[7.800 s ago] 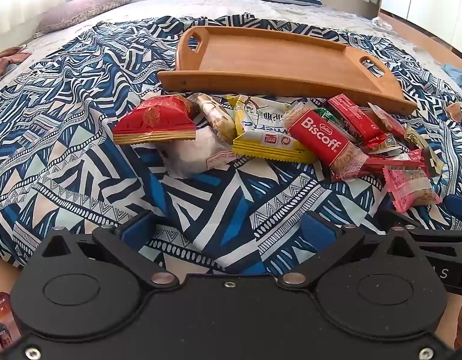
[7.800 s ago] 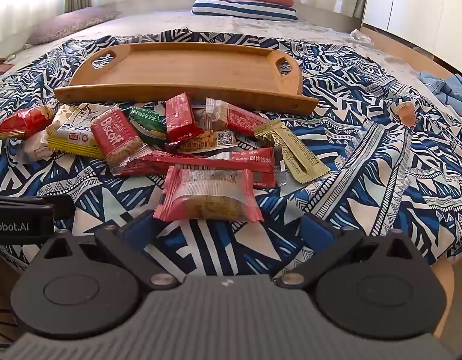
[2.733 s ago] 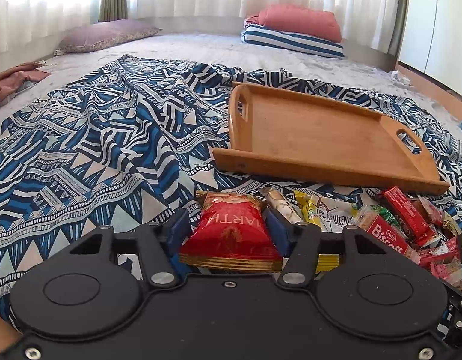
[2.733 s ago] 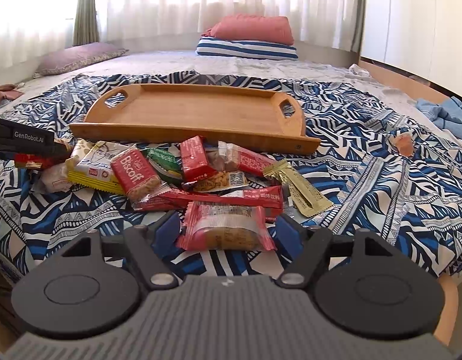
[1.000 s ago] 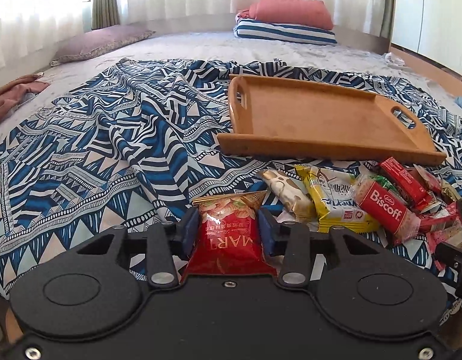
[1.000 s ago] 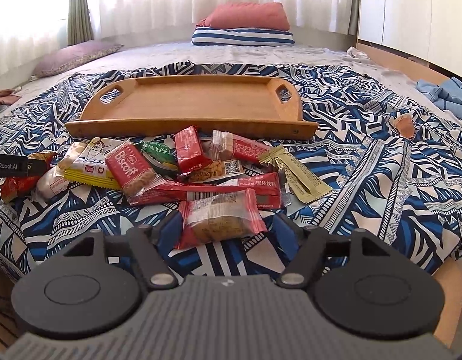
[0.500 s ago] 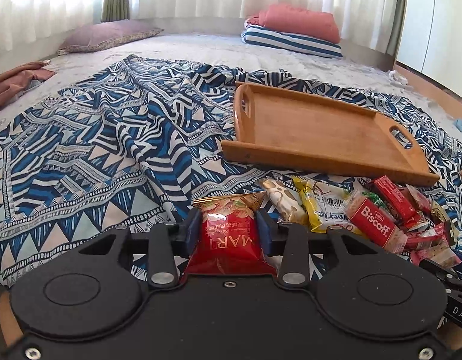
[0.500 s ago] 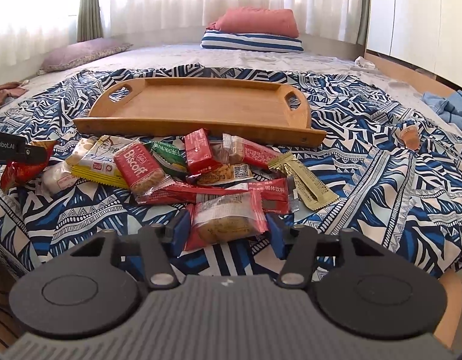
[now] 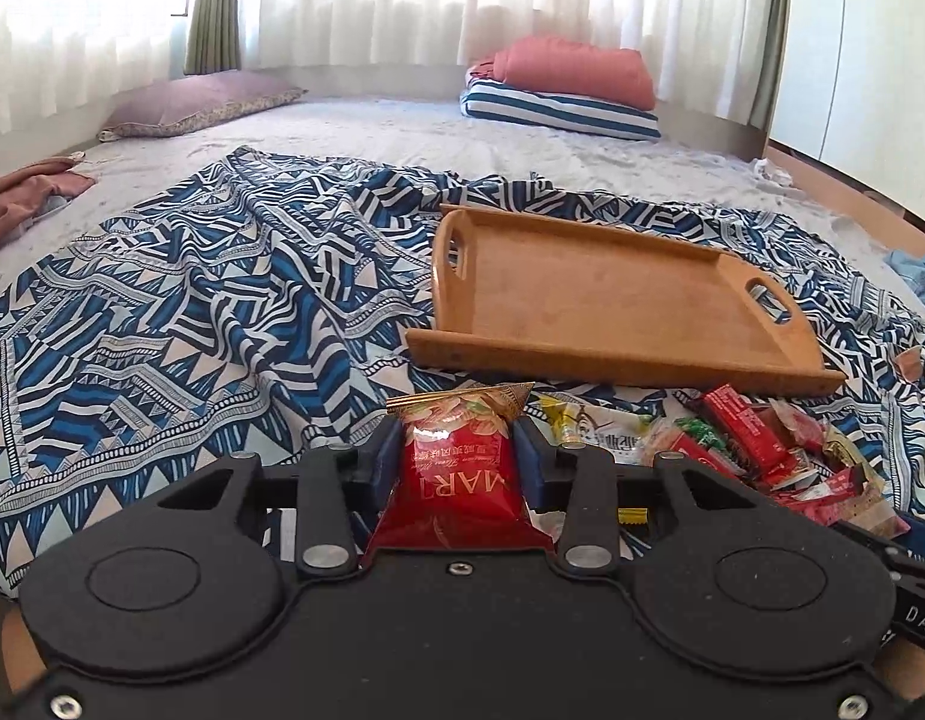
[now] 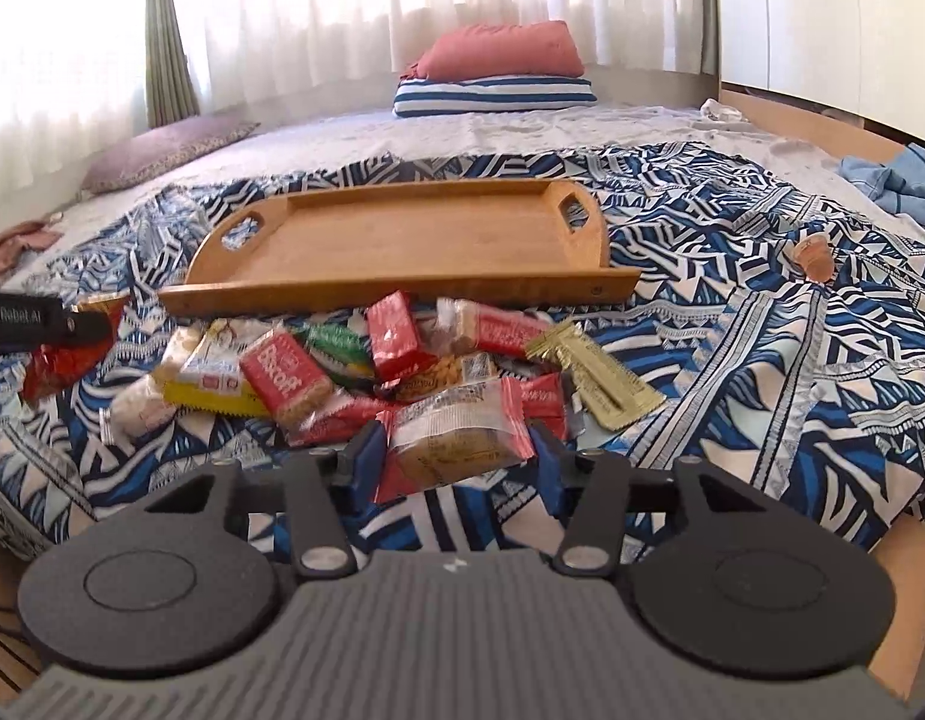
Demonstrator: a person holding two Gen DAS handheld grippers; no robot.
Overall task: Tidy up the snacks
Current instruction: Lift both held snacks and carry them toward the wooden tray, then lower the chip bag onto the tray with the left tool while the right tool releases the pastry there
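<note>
Bedspread (image 9: pixel 192 312), blue and white, carries it all, and the wooden tray (image 9: pixel 612 306) lies bare ahead of both jaws, long side across. Snack pile (image 10: pixel 354 360) sits just short of the tray. Left gripper (image 9: pixel 456 462) tilts downward, its jaws clamped on the red snack bag (image 9: pixel 456 480), which stands up between the blue pads, long axis pointing forward, gold crimped edge at the far end. Right gripper (image 10: pixel 456 462) also tips down, jaws closing on the red-edged cracker packet (image 10: pixel 456 438), lying crosswise between them, pads pressing its two ends.
</note>
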